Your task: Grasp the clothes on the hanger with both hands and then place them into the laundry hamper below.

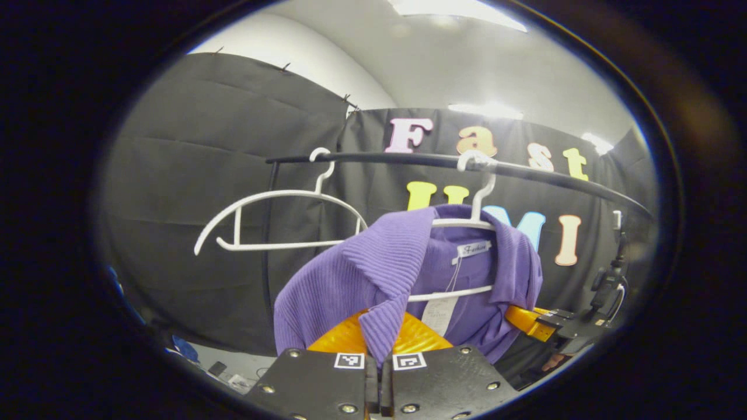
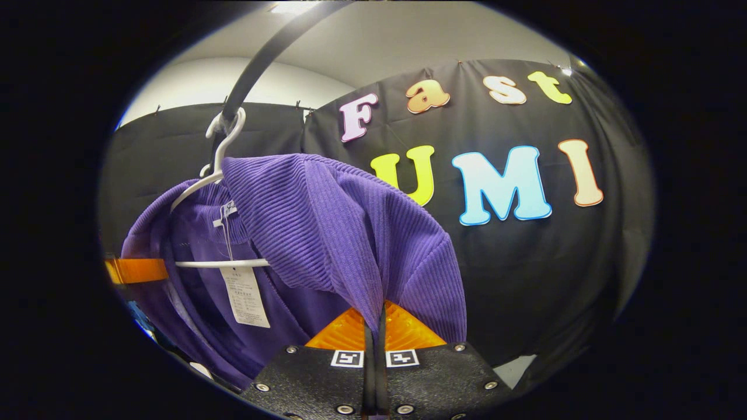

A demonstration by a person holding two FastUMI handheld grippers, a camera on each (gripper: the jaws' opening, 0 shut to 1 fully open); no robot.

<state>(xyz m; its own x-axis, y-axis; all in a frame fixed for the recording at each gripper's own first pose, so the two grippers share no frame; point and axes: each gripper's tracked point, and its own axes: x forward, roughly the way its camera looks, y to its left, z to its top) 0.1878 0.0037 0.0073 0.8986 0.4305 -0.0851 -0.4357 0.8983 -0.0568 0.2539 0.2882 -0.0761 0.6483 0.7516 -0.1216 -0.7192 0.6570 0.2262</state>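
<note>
A purple ribbed sweater (image 1: 373, 274) hangs on a white hanger (image 1: 478, 204) hooked over a black rail (image 1: 525, 170). At the bottom of the left gripper view, my left gripper (image 1: 380, 350) is shut on a fold of the sweater's collar and shoulder. In the right gripper view the sweater (image 2: 327, 233) drapes down from the hanger (image 2: 224, 137), and my right gripper (image 2: 377, 321) is shut on its other shoulder. The right gripper (image 1: 540, 324) shows pressed against the sweater's far side. A white paper tag (image 2: 245, 294) dangles inside the neck.
An empty white hanger (image 1: 280, 195) hangs further left on the rail, beside the rail's black upright post (image 1: 269, 233). A dark stand with a device (image 1: 607, 286) is at the far right. Small objects lie on the floor (image 1: 224, 368) at the lower left.
</note>
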